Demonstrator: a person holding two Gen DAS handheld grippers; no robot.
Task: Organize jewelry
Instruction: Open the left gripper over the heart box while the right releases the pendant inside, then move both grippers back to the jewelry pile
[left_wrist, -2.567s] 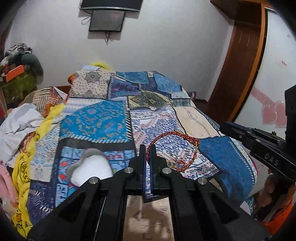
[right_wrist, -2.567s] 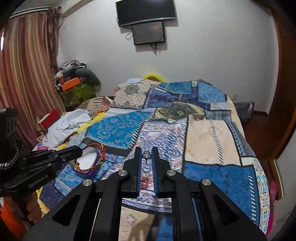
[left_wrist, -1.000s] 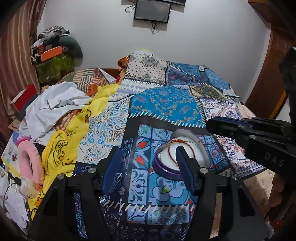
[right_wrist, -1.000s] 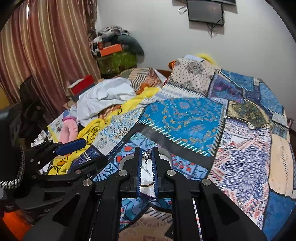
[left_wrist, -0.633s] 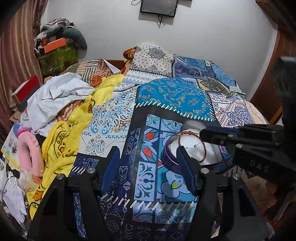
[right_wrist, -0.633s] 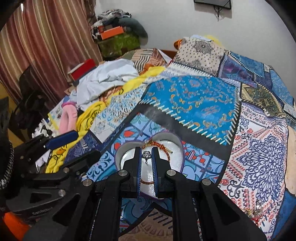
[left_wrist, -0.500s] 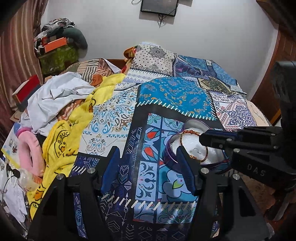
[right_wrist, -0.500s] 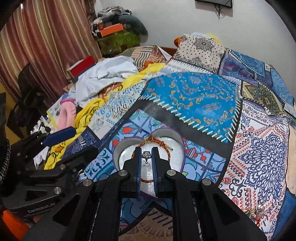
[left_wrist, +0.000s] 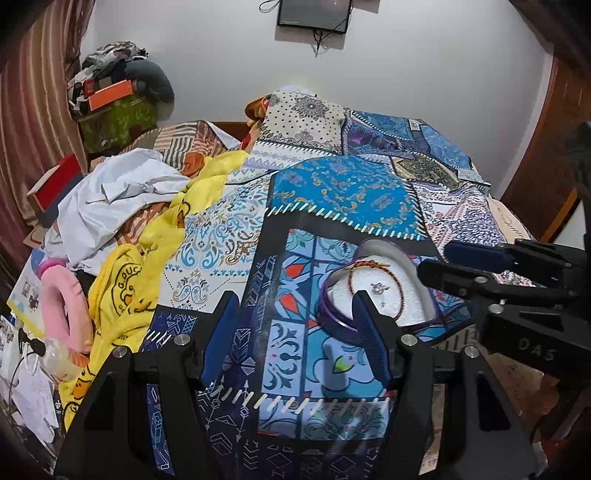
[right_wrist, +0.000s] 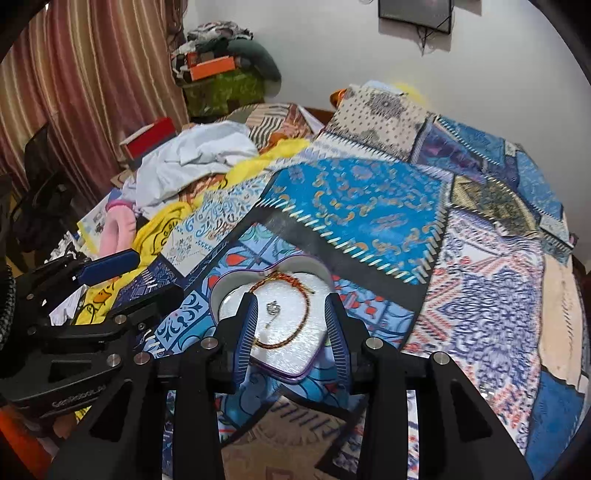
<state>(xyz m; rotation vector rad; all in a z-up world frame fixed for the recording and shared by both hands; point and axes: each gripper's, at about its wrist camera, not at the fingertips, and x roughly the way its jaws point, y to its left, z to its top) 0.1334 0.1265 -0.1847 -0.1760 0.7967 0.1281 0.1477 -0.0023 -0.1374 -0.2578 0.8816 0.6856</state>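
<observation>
A heart-shaped purple box (right_wrist: 221, 291) with white lining sits on the patchwork bedspread; it also shows in the left wrist view (left_wrist: 327, 295). A red beaded bracelet (right_wrist: 301, 321) lies inside it, also seen in the left wrist view (left_wrist: 400, 295). A small silver pendant (right_wrist: 272, 307) lies on the lining within the bracelet loop, also visible in the left wrist view (left_wrist: 377, 287). My right gripper (right_wrist: 291, 299) is open and empty just above the box. My left gripper (left_wrist: 295, 299) is open and empty, left of the box.
The patchwork bedspread (right_wrist: 369, 206) covers the bed. Crumpled white cloth (left_wrist: 110, 195), a yellow garment (left_wrist: 122, 280) and a pink ring-shaped item (left_wrist: 62, 306) lie along the bed's left side. A red box (right_wrist: 151, 138) and a pile of items (right_wrist: 221, 74) stand by the curtain.
My right gripper has opened and let go of the silver pendant, which now lies in the box inside the bracelet. Earlier, my left gripper dropped the bracelet there and stayed open.
</observation>
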